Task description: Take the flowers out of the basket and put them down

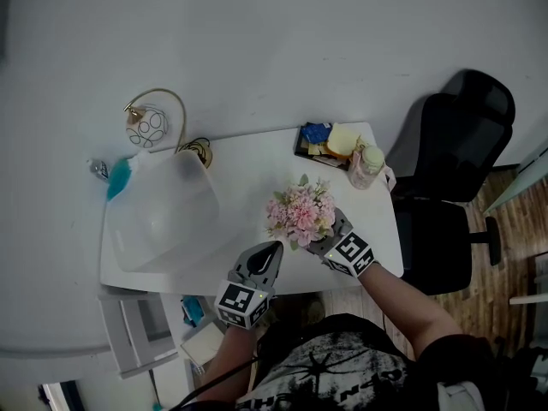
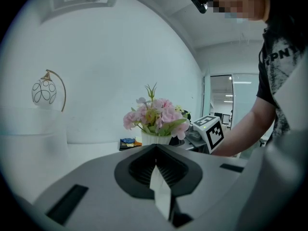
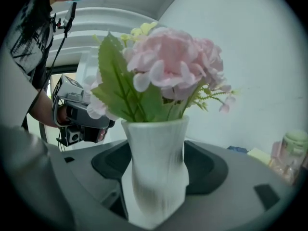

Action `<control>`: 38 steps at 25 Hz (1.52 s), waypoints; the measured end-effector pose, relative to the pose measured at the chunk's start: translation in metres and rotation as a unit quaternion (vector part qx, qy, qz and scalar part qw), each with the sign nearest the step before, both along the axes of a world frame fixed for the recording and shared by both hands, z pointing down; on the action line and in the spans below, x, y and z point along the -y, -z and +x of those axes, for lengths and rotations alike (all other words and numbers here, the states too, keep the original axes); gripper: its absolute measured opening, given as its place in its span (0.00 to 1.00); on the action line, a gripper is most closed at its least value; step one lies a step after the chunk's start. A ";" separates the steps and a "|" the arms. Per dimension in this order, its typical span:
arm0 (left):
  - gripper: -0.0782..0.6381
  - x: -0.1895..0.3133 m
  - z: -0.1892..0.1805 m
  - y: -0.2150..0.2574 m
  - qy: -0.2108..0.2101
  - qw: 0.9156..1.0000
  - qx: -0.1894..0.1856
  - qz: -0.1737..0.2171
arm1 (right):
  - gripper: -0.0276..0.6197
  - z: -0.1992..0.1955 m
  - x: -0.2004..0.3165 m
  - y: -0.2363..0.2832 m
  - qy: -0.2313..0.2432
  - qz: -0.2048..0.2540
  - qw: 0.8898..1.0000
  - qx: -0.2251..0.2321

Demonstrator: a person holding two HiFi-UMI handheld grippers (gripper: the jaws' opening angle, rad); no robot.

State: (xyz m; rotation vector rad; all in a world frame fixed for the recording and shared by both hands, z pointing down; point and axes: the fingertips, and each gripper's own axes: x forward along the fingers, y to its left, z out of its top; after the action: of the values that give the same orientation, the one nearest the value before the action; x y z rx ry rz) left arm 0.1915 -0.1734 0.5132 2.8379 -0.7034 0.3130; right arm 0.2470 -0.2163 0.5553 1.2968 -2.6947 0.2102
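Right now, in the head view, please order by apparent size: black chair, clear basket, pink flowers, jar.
1. black chair
2. clear basket
3. pink flowers, their vase held by the right claw
4. jar
No ties; each step is plain.

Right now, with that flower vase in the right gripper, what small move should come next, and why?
Probably lower the white vase onto the table, then open the right gripper: its jaws clasp the vase, already outside the clear basket.
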 end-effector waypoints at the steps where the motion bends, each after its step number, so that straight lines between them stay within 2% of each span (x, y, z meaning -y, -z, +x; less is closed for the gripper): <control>1: 0.13 -0.001 -0.001 0.000 -0.001 1.000 0.001 -0.002 | 0.56 0.000 0.000 -0.002 -0.003 -0.003 1.000 -0.002; 15: 0.13 -0.011 0.001 0.005 -0.016 1.000 0.000 0.006 | 0.56 0.016 -0.019 -0.005 -0.046 -0.021 0.999 0.009; 23: 0.13 -0.014 0.003 0.016 -0.032 0.998 -0.050 -0.016 | 0.56 0.019 -0.046 0.002 -0.058 -0.030 0.998 -0.007; 27: 0.13 -0.019 -0.003 0.016 -0.049 0.997 -0.051 -0.019 | 0.56 0.020 -0.058 0.012 -0.082 -0.030 0.996 0.002; 28: 0.13 -0.022 -0.006 0.017 -0.053 0.997 -0.049 -0.017 | 0.54 0.019 -0.062 0.016 -0.090 -0.028 0.996 0.005; 32: 0.13 -0.032 -0.011 0.024 -0.075 0.996 -0.050 -0.010 | 0.18 0.022 -0.075 0.036 -0.135 -0.009 0.991 0.005; 33: 0.13 -0.035 -0.013 0.026 -0.080 0.995 -0.052 -0.010 | 0.12 0.021 -0.079 0.040 -0.143 -0.008 0.990 0.007; 38: 0.13 -0.049 -0.029 0.036 -0.098 0.994 -0.056 -0.001 | 0.07 0.000 -0.104 0.055 -0.149 0.003 0.989 -0.001</control>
State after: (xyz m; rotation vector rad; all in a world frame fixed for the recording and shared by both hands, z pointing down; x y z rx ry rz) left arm 0.1620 -0.1240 0.4769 2.9003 -0.4037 0.1829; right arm 0.2474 -0.1126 0.5005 1.6965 -2.4884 0.2319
